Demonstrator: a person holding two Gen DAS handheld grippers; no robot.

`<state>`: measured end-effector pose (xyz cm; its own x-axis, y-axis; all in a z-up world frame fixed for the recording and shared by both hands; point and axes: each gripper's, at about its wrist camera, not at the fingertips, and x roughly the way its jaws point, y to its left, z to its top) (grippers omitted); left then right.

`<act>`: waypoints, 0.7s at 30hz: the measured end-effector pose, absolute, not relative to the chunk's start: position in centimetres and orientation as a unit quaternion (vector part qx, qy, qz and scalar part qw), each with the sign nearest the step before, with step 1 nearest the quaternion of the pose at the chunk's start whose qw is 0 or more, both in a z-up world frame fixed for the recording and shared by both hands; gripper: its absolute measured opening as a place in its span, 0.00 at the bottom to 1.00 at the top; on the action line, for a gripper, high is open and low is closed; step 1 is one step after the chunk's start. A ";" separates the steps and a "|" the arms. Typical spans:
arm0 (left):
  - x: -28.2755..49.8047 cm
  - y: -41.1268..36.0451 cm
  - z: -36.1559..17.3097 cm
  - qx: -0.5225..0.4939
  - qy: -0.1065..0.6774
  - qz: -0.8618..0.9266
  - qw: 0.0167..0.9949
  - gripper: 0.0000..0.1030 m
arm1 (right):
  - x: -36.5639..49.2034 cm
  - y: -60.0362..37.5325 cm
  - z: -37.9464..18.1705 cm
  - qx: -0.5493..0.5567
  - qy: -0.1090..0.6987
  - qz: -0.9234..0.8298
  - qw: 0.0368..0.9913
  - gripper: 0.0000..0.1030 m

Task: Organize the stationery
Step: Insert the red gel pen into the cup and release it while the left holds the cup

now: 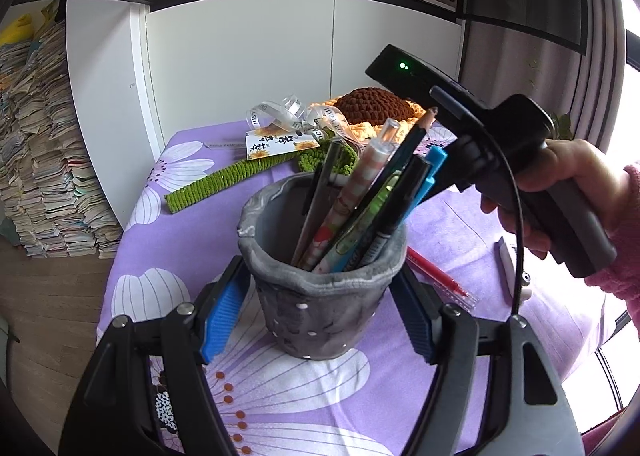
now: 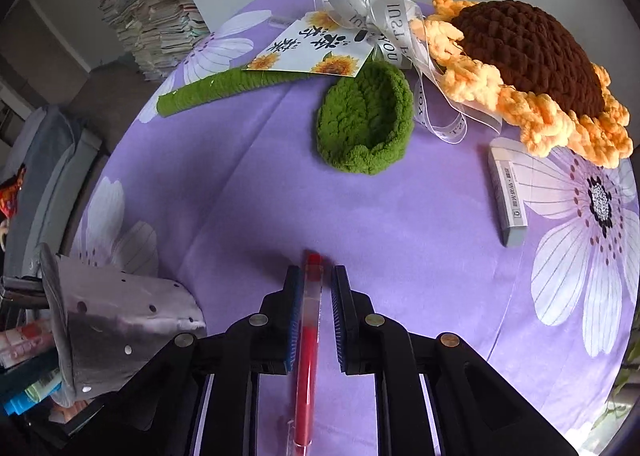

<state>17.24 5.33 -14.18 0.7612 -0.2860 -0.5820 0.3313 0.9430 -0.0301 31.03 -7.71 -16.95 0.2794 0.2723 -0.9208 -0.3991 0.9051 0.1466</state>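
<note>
A grey pen cup with several pens and pencils in it stands on the purple flowered cloth. My left gripper is closed around the cup's sides, blue pads against it. The cup also shows at the left edge of the right wrist view. A red pen lies on the cloth between the fingers of my right gripper, which stands open around it with small gaps on both sides. The red pen shows in the left wrist view to the right of the cup.
A crocheted sunflower with ribbon, a card, a green leaf and a green stem lie at the back of the table. A grey eraser lies to the right. A white pen lies near the right hand.
</note>
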 end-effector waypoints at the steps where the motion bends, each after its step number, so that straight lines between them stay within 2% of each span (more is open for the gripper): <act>1: 17.3 5.3 -14.2 0.037 0.303 -0.165 0.938 0.70 | 31.2 -7.7 -17.0 -0.055 0.563 0.211 0.797 0.13; 7: 17.1 5.3 -14.4 0.034 0.296 -0.167 0.940 0.67 | 31.1 -7.4 -16.8 -0.060 0.561 0.206 0.799 0.10; 9: 17.1 5.3 -14.4 0.034 0.294 -0.169 0.940 0.67 | 30.6 -8.0 -15.4 -0.041 0.539 0.206 0.816 0.10; 21: 17.0 5.0 -14.4 0.039 0.295 -0.167 0.940 0.67 | 21.8 -8.2 1.7 -0.039 0.293 0.238 0.925 0.10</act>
